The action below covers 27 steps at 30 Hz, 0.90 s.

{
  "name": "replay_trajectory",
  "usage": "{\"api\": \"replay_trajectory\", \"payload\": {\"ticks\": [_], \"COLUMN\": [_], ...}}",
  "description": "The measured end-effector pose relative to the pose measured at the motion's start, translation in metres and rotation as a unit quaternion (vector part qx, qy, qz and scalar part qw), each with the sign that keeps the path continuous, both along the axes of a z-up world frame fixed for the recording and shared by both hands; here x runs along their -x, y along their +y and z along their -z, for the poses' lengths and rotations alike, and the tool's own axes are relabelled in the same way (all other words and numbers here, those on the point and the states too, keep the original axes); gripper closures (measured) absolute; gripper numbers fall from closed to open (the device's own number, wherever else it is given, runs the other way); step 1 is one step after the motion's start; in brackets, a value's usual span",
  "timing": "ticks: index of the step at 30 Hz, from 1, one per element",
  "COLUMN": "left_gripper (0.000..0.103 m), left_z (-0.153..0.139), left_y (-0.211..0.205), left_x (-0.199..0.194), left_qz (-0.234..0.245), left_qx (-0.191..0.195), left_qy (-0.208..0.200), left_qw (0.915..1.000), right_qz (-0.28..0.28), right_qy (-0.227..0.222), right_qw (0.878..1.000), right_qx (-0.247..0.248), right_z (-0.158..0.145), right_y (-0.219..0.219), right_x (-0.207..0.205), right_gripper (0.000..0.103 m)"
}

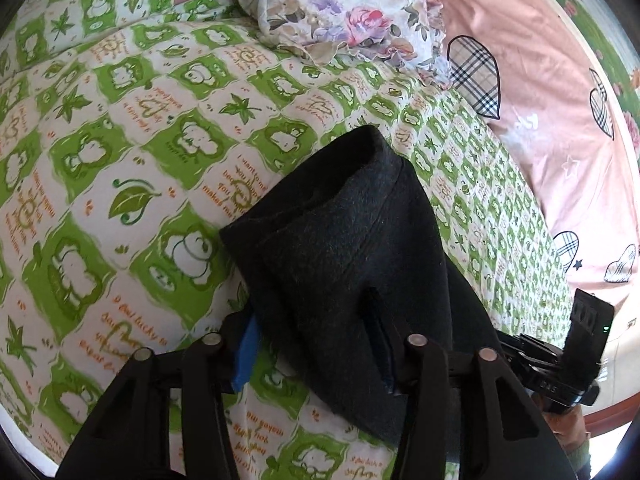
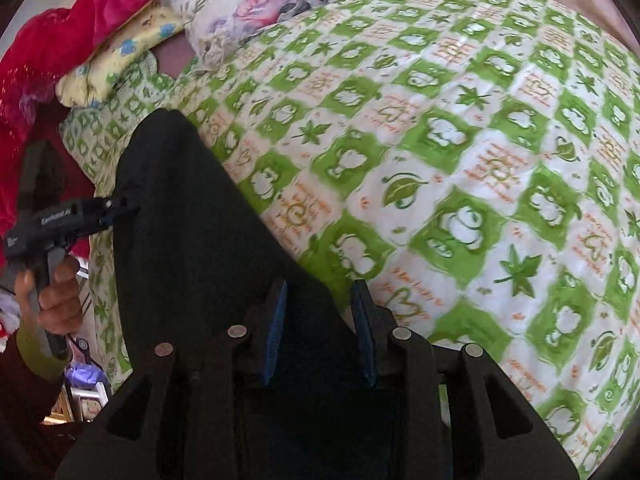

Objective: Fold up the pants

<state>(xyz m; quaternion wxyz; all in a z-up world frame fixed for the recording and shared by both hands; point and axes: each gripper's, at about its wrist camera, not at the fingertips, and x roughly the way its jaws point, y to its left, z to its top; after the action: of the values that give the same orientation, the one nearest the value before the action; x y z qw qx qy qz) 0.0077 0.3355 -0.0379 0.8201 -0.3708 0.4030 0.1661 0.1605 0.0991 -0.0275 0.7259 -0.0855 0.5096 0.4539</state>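
The pants (image 1: pixel 344 240) are dark charcoal, thick and felt-like, bunched into a raised fold at lower centre of the left view. In the right view they (image 2: pixel 188 232) hang as a black sheet from lower centre to the upper left.

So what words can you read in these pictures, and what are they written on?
"I feel lucky to" and "I want to", orange print on the green frog bedsheet; the rest of its lines are too blurred.
"DAS"-like pale letters on the right gripper, unsure.
A pale brand word on the left gripper body, too blurred to read.
Dark pants: no text.
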Motion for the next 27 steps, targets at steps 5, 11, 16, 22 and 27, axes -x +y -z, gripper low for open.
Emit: {"api": "replay_trajectory", "payload": {"ticks": [5,11,16,22,27], "left_gripper": [0.085,0.089,0.090,0.090,0.090], "left_z": [-0.002,-0.050,-0.091,-0.083,-0.041], "left_y": [-0.008,-0.015,-0.022,-0.021,-0.009], "left_x": [-0.010,0.021,0.049,0.038,0.018], "left_qz": [0.019,0.030,0.049,0.056,0.063], "left_qx": [-0.012,-0.013,-0.032,-0.104,-0.141], "left_qy": [-0.012,-0.093,-0.143,-0.109,-0.050], "left_qw": [0.9997,0.9951,0.9881,0.9869,0.9868], "right_qz": [-0.022,0.022,0.084,0.110,0.121], "right_qy": [-0.003,-0.132,-0.268,-0.290,-0.279], "right_qw": [1.000,0.991,0.960,0.950,0.951], "right_qx": [0.004,0.004,0.005,0.023,0.051], "right_z": [-0.001,-0.047,-0.083,-0.062,-0.032], "right_y": [0.003,0.000,-0.006,0.031,0.063], "right_x": [0.012,0.046,0.070,0.073,0.064], "right_gripper": [0.083,0.090,0.092,0.092,0.092]}}
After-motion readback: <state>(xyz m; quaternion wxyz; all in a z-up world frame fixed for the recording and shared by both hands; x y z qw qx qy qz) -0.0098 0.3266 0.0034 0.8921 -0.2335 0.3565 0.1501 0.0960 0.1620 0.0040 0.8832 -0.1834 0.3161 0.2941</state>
